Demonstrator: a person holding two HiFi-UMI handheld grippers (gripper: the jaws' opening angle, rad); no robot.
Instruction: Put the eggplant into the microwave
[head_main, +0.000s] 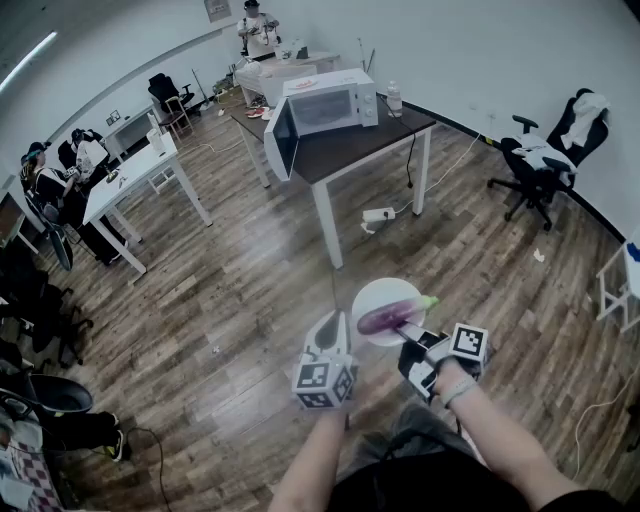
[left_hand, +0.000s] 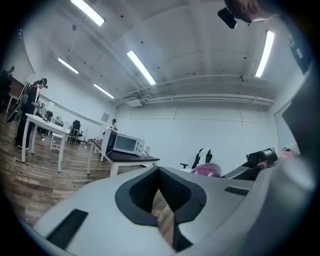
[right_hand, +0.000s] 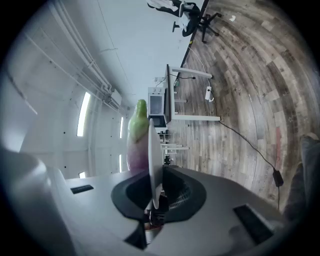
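gripping the plate (head_main: 378, 294), the right claw (head_main: 408, 338) hides its near rim.

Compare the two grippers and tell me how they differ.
The right gripper is clamped on the rim of a white plate carrying the eggplant; the left gripper holds nothing. The right gripper's jaws are kept apart by the plate's rim, while the left gripper's jaw tips meet. Both bear a marker cube and point toward the microwave on its table.
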